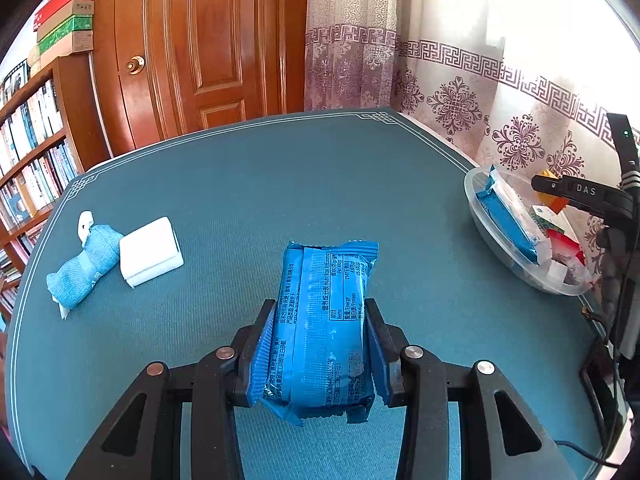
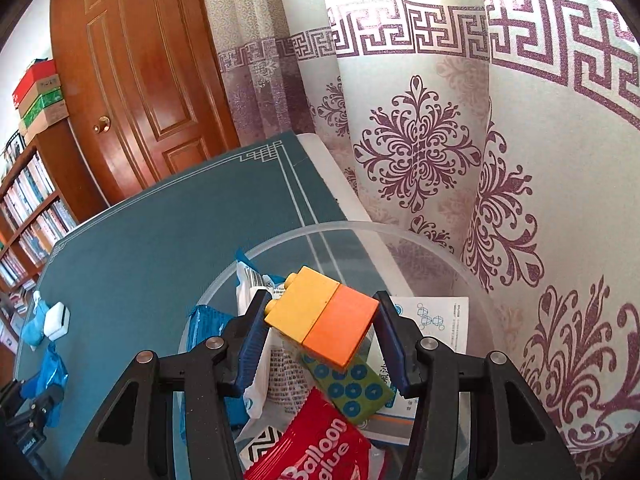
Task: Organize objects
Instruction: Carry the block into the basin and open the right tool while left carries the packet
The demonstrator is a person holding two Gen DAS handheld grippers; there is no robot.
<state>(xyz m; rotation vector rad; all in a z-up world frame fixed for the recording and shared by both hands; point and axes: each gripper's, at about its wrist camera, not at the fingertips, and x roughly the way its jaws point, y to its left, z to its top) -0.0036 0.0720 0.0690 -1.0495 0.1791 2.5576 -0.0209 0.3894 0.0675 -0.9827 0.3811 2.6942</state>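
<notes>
**Two items in hand, two still loose on the mat**

The left gripper (image 1: 320,344) is clenched on a blue foil snack packet (image 1: 326,320), its pads pressed against the packet's long sides, above the teal table mat (image 1: 280,184) and well apart from the container. The right gripper (image 2: 320,336) hangs over the clear round plastic tub (image 2: 432,232) with a yellow-and-orange toy brick block (image 2: 324,316) between its jaws; the block seems gripped, though contact on the right pad is hard to confirm.

The tub, at the mat's right edge near the curtain, already holds another blue packet (image 2: 204,324), a white wrapper (image 2: 252,292), a green block with blue dots (image 2: 352,388), a red "Balloon glue" pouch (image 2: 320,448) and a printed leaflet (image 2: 436,316).

Judging from this, sorting is well along. Left to do: dropping both held items into the tub, then collecting the blue rolled cloth (image 1: 84,264) and the white folded pad (image 1: 150,250), which lie touching at the mat's far left.
</notes>
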